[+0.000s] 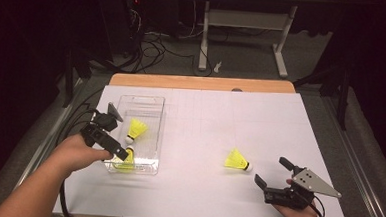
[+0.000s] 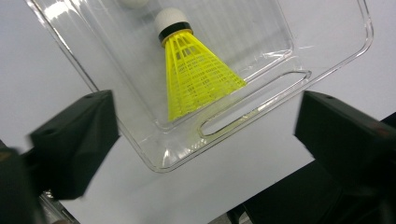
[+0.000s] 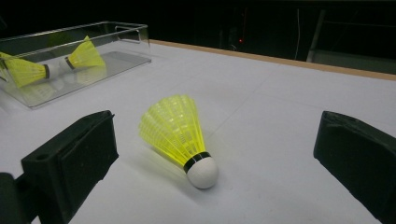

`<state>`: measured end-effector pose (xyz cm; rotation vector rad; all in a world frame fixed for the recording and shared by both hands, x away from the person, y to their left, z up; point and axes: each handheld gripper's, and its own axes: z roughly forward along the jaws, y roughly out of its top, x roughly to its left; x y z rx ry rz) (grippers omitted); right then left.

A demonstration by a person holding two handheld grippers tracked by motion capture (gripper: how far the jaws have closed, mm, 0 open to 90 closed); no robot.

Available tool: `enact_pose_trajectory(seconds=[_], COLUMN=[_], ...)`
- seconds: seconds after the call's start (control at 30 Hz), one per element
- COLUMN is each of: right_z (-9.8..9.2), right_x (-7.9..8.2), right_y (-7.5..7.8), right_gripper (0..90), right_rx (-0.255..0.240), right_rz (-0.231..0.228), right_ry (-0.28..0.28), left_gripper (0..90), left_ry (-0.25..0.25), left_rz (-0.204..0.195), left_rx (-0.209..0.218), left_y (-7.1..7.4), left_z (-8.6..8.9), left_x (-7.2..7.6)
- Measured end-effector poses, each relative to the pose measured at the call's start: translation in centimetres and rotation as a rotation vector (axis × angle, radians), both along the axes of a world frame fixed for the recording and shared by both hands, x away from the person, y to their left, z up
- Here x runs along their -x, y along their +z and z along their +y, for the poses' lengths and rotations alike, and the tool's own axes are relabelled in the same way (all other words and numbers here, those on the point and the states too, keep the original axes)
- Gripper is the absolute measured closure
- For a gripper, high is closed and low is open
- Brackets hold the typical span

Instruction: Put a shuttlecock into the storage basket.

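A clear plastic tray [image 1: 149, 102] sits on the left of the white table. Two yellow shuttlecocks lie in it, one near the middle [image 1: 139, 129] and one at the near end [image 1: 127, 160]. My left gripper [image 1: 121, 135] hovers over the tray's near left edge, open and holding nothing. In the left gripper view its jaws stand wide apart above the tray's corner [image 2: 261, 109], with a shuttlecock [image 2: 196, 79] lying loose inside. A third yellow shuttlecock [image 1: 237, 161] lies on its side on the table. My right gripper [image 1: 270, 170] is just behind that shuttlecock [image 3: 180, 133], open and not touching it.
The white sheet [image 1: 220, 120] covers the table up to a wooden strip [image 1: 202, 83] at the far edge. Beyond it, a desk frame [image 1: 245, 36] and cables [image 1: 149, 46] are on the floor. The tray [image 3: 116, 28] is far off to the left in the right gripper view.
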<state>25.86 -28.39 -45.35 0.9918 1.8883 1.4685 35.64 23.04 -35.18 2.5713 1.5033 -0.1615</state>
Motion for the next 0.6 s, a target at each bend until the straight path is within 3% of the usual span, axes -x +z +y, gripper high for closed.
enact_pose_trajectory(seconds=[0.1, 0.6], right_z=[0.0, 0.0], right_x=[0.0, 0.0], right_y=[0.0, 0.0], right_gripper=[0.2, 0.2], right_rx=[0.0, 0.001], right_rz=[-0.001, -0.001], right_ry=[0.0, 0.001], left_gripper=[0.8, 0.8], left_ry=[-0.007, -0.075], left_rz=[0.008, 0.011], left_rx=[0.013, 0.018], left_y=[0.0, 0.2], left_z=[-0.4, -3.1], left_x=[0.0, 0.3])
